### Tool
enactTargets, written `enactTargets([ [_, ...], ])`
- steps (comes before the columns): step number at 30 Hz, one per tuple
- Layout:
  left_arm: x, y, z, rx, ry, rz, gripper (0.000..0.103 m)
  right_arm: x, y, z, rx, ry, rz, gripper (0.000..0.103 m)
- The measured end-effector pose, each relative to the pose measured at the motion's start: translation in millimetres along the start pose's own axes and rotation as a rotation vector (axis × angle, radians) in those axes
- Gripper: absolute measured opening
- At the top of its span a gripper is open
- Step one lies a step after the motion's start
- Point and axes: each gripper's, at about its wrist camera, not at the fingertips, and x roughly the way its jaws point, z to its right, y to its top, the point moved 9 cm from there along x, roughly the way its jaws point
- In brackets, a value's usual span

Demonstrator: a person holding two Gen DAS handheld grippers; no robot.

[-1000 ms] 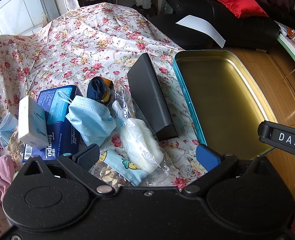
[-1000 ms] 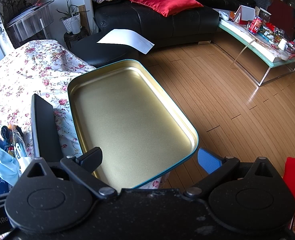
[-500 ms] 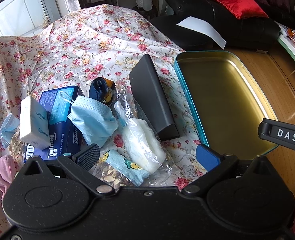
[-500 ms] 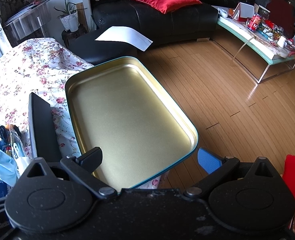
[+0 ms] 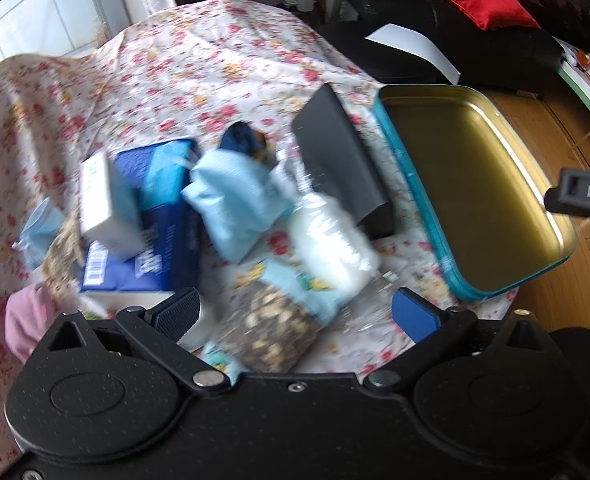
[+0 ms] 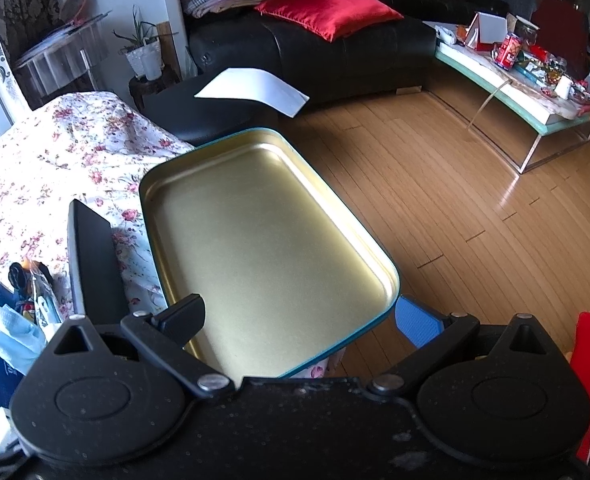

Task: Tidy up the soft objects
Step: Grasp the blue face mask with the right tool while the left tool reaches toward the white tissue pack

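Observation:
A heap of soft things lies on the flowered cloth (image 5: 199,64): a light blue face mask (image 5: 231,204), a white bundle in clear plastic (image 5: 335,240), a light blue patterned sock (image 5: 307,284), a speckled brown pouch (image 5: 271,324) and a pink cloth (image 5: 27,320). My left gripper (image 5: 295,312) hangs open just above the pouch and sock, holding nothing. To the right sits an empty gold tin tray with a teal rim (image 5: 471,184). My right gripper (image 6: 299,320) stands open over the near end of that tray (image 6: 263,240), also holding nothing.
A dark grey flat box (image 5: 339,160) leans between heap and tray. A blue tissue pack (image 5: 151,240) and white carton (image 5: 107,204) lie left. Beyond are a black sofa (image 6: 335,52) with a red cushion (image 6: 327,4), wooden floor (image 6: 475,208) and a glass coffee table (image 6: 527,92).
My left gripper has pulled back and tilted, so the heap sits further off and the speckled pouch now shows between the fingers. The right gripper has barely shifted.

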Motion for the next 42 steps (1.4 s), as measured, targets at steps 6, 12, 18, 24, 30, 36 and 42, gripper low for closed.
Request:
enactTargets([
  [6,-8,-19,-45,-0.008,0.041,-0.017,0.099,-12,2,-8,-0.021,0.029,0.055,0.102],
  [12,-11,-30,-85,0.053,0.093,0.013,0.098,-16,3,-12,-0.034,0.051,0.074,0.101],
  [18,-6,-48,-109,0.056,0.087,0.036,0.097,-16,1,-14,-0.041,0.046,0.069,0.101],
  [24,-2,-59,-129,0.042,0.057,0.069,0.097,-15,0,-23,-0.068,0.042,0.058,0.101],
  [30,10,-58,-146,-0.008,0.036,0.079,0.097,-19,-3,-35,-0.107,0.065,0.058,0.101],
  [36,18,-57,-152,-0.007,0.009,0.105,0.097,-27,-10,-55,-0.142,0.129,0.055,0.101],
  [42,27,-47,-154,-0.010,-0.008,0.113,0.097,-40,-32,-90,-0.193,0.197,0.050,0.101],
])
